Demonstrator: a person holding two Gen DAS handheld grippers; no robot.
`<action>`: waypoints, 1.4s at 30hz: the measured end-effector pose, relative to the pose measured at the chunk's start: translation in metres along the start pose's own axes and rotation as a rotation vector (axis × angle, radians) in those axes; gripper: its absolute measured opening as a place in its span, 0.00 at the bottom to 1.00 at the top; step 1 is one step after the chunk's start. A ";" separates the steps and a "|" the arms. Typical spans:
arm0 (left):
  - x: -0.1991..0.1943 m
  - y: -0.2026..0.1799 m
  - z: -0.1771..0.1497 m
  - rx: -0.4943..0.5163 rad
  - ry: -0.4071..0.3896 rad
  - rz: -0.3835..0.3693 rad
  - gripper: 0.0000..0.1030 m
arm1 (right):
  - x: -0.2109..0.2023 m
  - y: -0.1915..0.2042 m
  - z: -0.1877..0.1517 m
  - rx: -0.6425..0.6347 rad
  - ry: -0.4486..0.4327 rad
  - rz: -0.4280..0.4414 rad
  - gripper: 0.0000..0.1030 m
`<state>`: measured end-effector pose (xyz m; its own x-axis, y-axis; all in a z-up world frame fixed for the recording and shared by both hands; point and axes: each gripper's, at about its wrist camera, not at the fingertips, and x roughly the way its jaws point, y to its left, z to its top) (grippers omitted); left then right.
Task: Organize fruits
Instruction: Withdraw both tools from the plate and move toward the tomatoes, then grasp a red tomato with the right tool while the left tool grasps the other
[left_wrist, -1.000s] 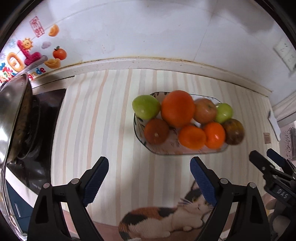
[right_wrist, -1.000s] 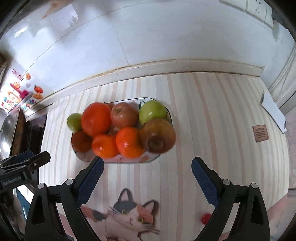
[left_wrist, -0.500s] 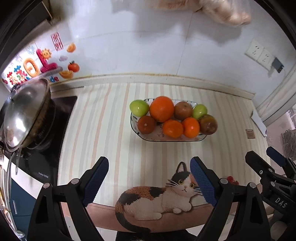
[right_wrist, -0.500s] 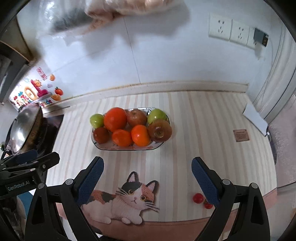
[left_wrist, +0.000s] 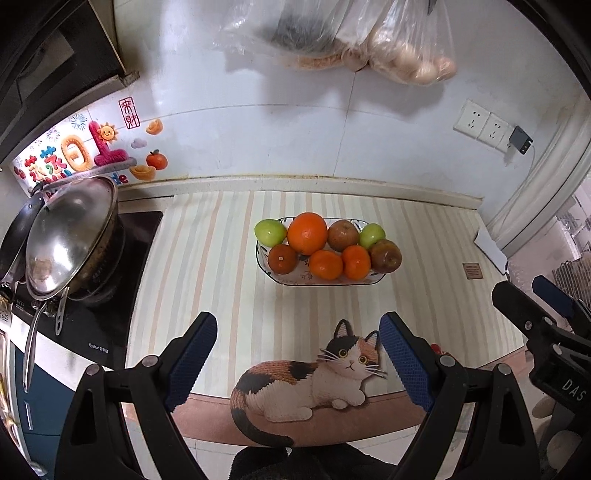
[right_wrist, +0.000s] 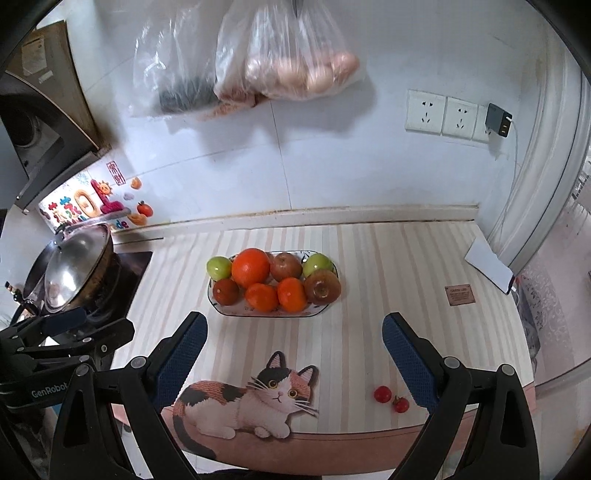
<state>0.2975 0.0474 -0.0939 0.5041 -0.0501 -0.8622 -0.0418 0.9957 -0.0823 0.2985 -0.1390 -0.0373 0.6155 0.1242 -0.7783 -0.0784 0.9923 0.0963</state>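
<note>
A patterned oval dish (left_wrist: 317, 282) (right_wrist: 269, 314) sits mid-counter, filled with a large orange (left_wrist: 307, 233) (right_wrist: 250, 267), green apples (left_wrist: 270, 232), tangerines (left_wrist: 325, 264) and brownish apples (left_wrist: 385, 255) (right_wrist: 322, 287). Two small red tomatoes (right_wrist: 382, 394) lie on the counter near the front right edge. My left gripper (left_wrist: 297, 354) is open and empty, back from the dish over the counter's front edge. My right gripper (right_wrist: 294, 350) is open and empty, also well short of the dish; it shows at the right of the left wrist view (left_wrist: 532, 314).
A striped mat with a cat picture (left_wrist: 310, 373) covers the counter. A steel wok with lid (left_wrist: 70, 240) stands on the stove at left. Plastic bags (right_wrist: 280, 62) hang on the wall above. Wall sockets (right_wrist: 443, 112) and a white card (right_wrist: 487, 264) are at right.
Both grippers have pulled back and up from the dish, which now looks smaller and farther away. The fruit has not moved. Both jaws stay open.
</note>
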 end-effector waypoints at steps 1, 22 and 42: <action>-0.002 -0.001 -0.001 0.002 -0.003 0.001 0.88 | -0.002 0.000 0.000 0.000 -0.003 0.001 0.95; 0.061 -0.030 0.004 0.070 0.070 0.026 0.98 | 0.060 -0.087 -0.028 0.236 0.138 -0.001 0.95; 0.224 -0.181 -0.054 0.522 0.352 0.013 0.93 | 0.199 -0.216 -0.181 0.451 0.396 -0.043 0.38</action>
<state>0.3714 -0.1487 -0.2988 0.1886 0.0284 -0.9816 0.4253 0.8986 0.1077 0.2965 -0.3290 -0.3253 0.2646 0.1603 -0.9509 0.3337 0.9099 0.2463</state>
